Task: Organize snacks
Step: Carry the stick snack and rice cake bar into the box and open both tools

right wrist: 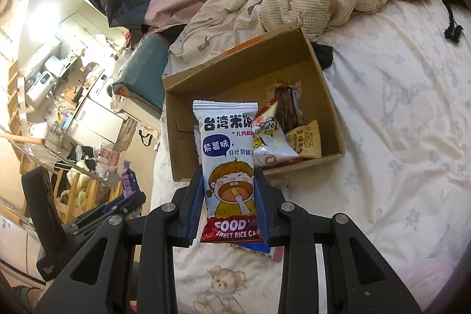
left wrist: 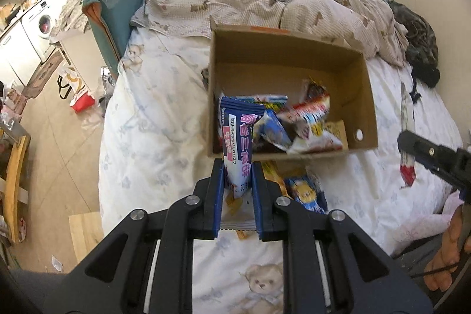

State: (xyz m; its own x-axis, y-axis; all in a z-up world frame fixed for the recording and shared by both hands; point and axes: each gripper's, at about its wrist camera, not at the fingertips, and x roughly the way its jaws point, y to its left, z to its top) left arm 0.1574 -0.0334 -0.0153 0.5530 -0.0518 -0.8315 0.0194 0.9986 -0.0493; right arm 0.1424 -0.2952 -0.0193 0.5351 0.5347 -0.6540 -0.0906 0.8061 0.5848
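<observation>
Open brown cardboard box (left wrist: 362, 96) sits on the white teddy-print bed sheet (left wrist: 153, 119), just beyond both grippers, several snack packets inside. Left gripper (left wrist: 237, 190) clamps a navy-and-white snack packet (left wrist: 240, 134). Right gripper (right wrist: 228, 208) clamps a white cartoon-printed rice cake packet (right wrist: 228, 164). Beige quilt (left wrist: 265, 2) is bunched behind the box.

Blue snack packet (left wrist: 239, 137) upright, rice-cake packet (right wrist: 228, 167) upright, maybe five in box (left wrist: 363, 96)

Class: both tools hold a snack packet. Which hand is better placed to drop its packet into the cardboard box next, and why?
Left, probably. Its tool holds the blue packet with the top already over the box's near wall. The right tool's rice cake packet looks similarly close, so the margin is small.
</observation>
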